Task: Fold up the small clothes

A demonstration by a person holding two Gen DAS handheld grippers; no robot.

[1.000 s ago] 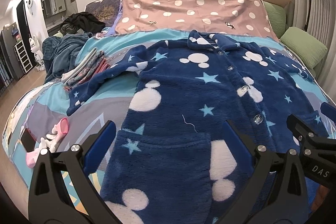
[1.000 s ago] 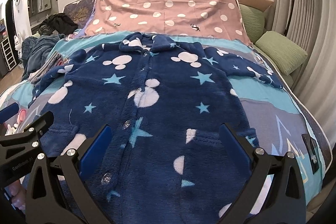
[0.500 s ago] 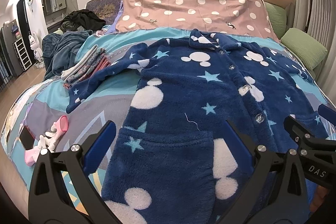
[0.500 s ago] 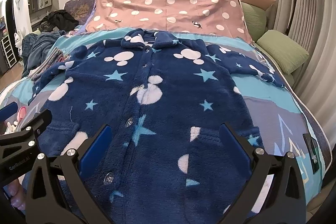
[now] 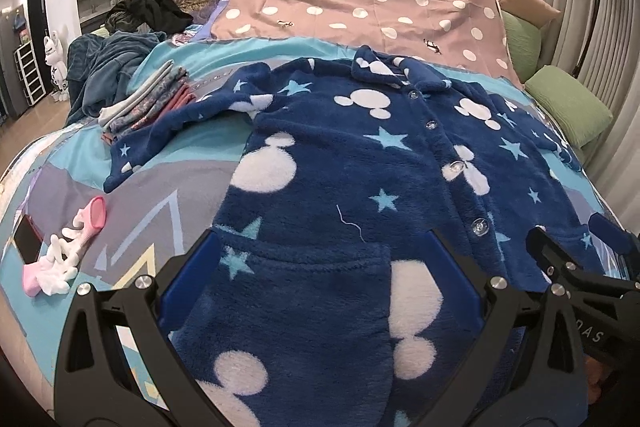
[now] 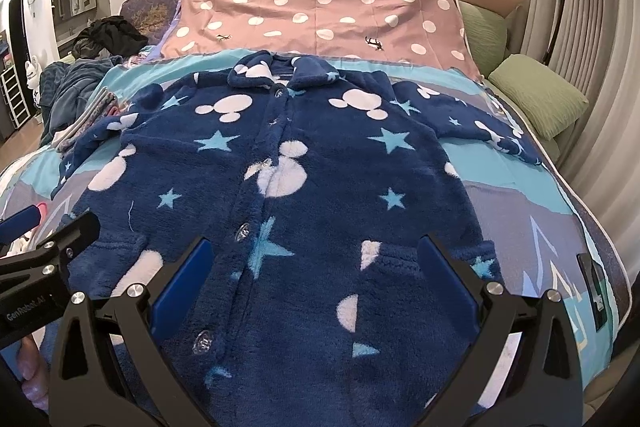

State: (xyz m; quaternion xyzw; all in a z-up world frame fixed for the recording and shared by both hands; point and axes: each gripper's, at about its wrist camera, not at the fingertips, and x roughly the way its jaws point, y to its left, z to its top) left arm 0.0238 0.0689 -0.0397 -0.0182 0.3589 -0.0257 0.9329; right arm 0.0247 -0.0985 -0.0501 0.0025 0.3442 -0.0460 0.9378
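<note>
Across the bed (image 5: 168, 211) the pajama top (image 6: 320, 187) is laid flat, buttoned and sleeves spread, so that folding can begin, while the left tool (image 5: 320, 267) and right tool (image 6: 316, 267) are held spread above its hem, gripping nothing.

Navy fleece pajama top (image 6: 320, 187) with white mouse-heads, light-blue stars.
</note>
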